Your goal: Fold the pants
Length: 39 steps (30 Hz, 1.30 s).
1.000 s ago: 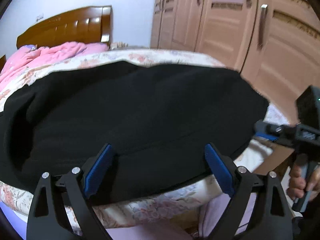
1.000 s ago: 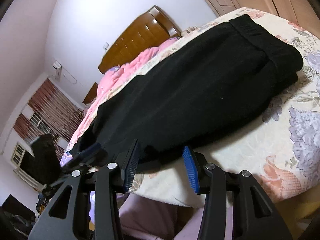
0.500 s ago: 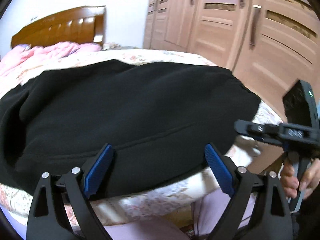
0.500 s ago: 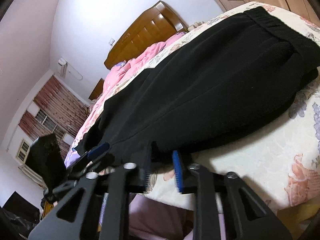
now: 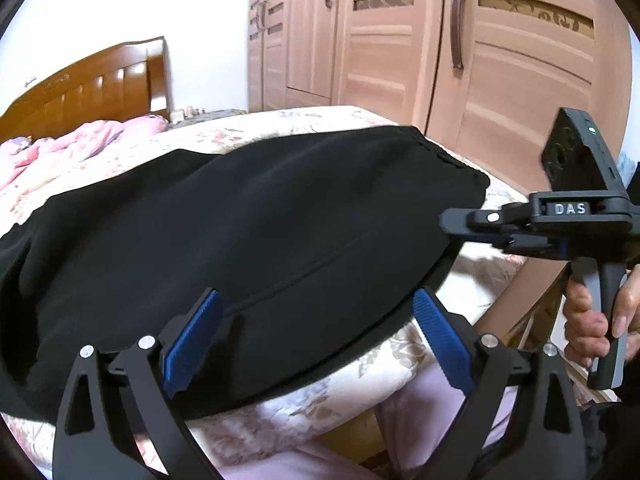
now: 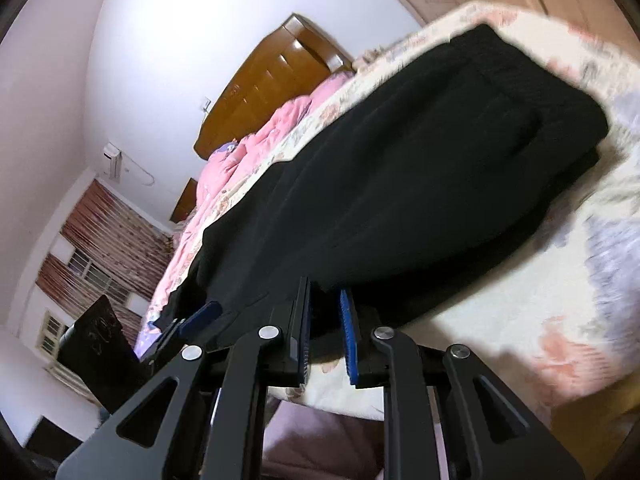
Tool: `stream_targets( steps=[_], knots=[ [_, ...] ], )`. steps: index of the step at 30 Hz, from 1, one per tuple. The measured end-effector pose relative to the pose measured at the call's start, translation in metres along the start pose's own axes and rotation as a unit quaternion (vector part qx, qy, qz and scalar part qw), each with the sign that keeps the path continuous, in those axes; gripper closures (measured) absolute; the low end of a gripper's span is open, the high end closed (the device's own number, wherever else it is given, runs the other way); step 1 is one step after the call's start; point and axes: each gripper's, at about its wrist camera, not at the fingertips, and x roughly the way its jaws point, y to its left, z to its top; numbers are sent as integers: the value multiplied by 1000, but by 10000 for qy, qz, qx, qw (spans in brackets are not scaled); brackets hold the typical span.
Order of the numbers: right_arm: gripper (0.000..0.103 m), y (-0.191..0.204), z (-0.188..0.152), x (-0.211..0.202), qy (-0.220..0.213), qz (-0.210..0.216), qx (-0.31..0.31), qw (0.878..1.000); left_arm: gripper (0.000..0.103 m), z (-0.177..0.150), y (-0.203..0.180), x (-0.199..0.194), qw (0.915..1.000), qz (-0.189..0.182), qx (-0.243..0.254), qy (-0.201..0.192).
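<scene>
Pants (image 5: 248, 232) lie halved on bed (image 5: 476, 280); right gripper (image 6: 324, 328) jaws just narrowed onto hem, left gripper (image 5: 316, 336) wide; cross-fold remains.

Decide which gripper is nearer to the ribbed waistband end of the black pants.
Right. The right gripper is at the near hem toward the waistband end of the pants. The left gripper, fingers wide apart, sits farther along the same hem.

Pants (image 5: 248, 232) on bed (image 5: 472, 276); wardrobe (image 5: 500, 60) behind; quilt (image 5: 72, 140) left.
</scene>
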Motion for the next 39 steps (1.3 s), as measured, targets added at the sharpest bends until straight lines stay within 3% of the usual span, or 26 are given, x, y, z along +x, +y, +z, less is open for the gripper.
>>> stream_targets(
  steps=[4, 5, 9, 13, 15, 16, 17, 20, 23, 26, 28, 30, 32, 34, 36, 39],
  knots=[
    [86, -4, -6, 12, 133, 154, 154, 9997, 7, 2, -11, 15, 9996, -56, 231, 141],
    [93, -3, -6, 10, 85, 233, 145, 9996, 7, 2, -13, 18, 9994, -47, 285, 179],
    [93, 6, 1, -5, -179, 562, 167, 9981, 7, 3, -16, 27, 9990, 13, 377, 238],
    [93, 8, 4, -6, -189, 627, 147, 9977, 10, 6, -13, 30, 9982, 373, 445, 176],
    [93, 3, 2, -3, -131, 655, 288, 9974, 43, 5, -4, 33, 9982, 330, 417, 268],
    [93, 1, 1, -2, -113, 666, 356, 9971, 74, 5, 0, 34, 9981, 295, 399, 359],
    [93, 1, 0, -2, -104, 682, 390, 9969, 83, 7, 1, 31, 9979, 351, 470, 282],
    [93, 10, 1, -4, -163, 818, 309, 9960, 88, 14, -5, 9, 9938, 598, 934, -88],
    [93, 19, -1, -5, -175, 770, 57, 9969, 90, 14, -13, 2, 9844, 911, 1501, -109],
    [94, 2, -11, 12, 93, 434, 235, 9987, 89, -1, -12, 24, 9840, 767, 1545, 449],
    [103, -13, -18, 18, 139, 341, 391, 9986, 88, -11, -18, 29, 9800, 943, 1724, 316],
    [94, -10, -16, 14, 200, 258, 334, 9989, 86, -9, -19, 29, 9791, 997, 1737, 351],
    [76, -5, -14, 8, 237, 125, 241, 9993, 81, -8, -16, 29, 9794, 952, 1736, 392],
    [67, 6, -14, -6, 180, -178, -4, 9997, 77, -8, -13, 28, 9784, 974, 1767, 443],
    [64, 15, -17, -25, -107, -574, -338, 9977, 74, -9, -12, 23, 9776, 977, 1805, 478],
    [63, 26, -9, -40, -470, -1029, -826, 9901, 47, -12, -12, 13, 9758, 1029, 1860, 516]
  ],
)
